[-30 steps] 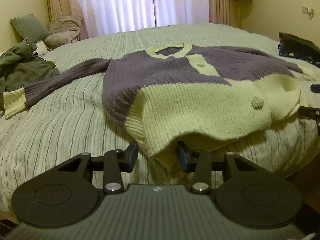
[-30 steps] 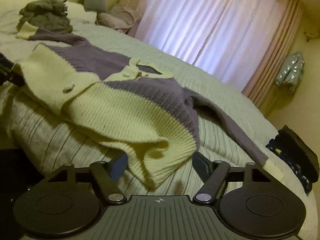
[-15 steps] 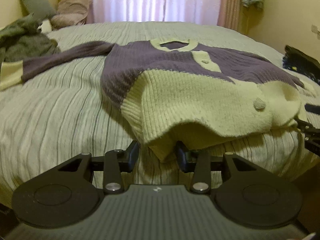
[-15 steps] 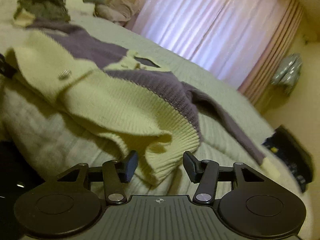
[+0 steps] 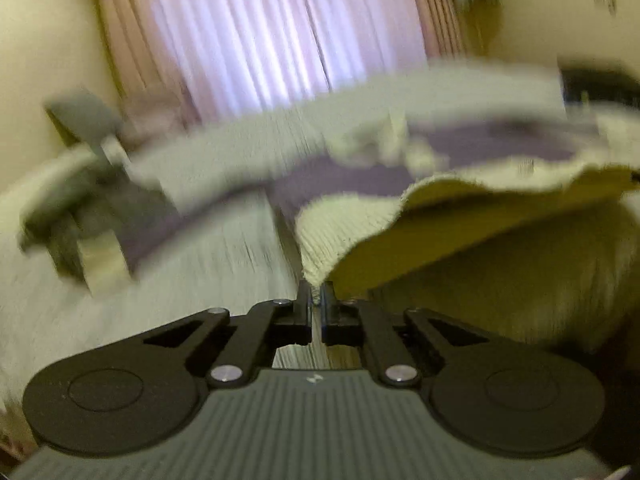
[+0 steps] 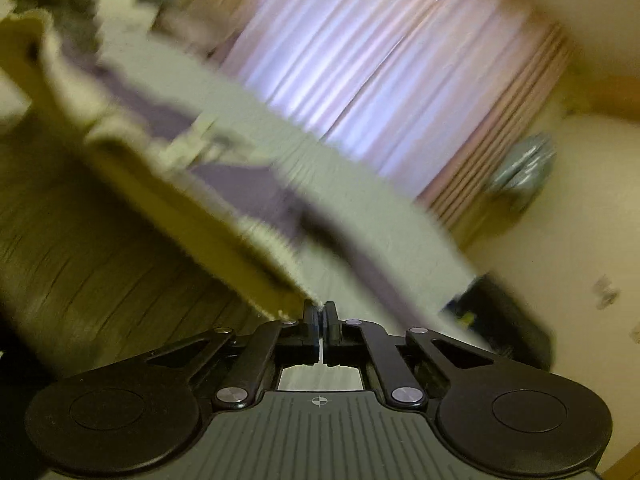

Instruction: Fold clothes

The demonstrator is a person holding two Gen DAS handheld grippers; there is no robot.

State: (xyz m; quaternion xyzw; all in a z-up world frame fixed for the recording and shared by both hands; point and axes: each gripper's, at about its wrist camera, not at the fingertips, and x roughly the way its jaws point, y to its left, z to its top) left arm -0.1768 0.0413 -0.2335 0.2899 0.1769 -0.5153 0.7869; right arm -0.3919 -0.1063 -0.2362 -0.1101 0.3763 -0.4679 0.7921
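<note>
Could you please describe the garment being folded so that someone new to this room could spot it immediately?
Find the bed with the striped green cover below the pink curtains. On it lies a knitted sweater, its cream hem lifted by the left claw and the right claw. Only it is purple above and cream below; the heap nearby looks dull green.

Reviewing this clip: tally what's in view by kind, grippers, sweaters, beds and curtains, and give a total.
Grippers: 2, the left gripper and the right gripper, each shut on the hem.
Sweaters: 1, the purple and cream sweater.
Beds: 1, the striped bed.
Curtains: 1, the pink curtain.
Total: 5.
</note>
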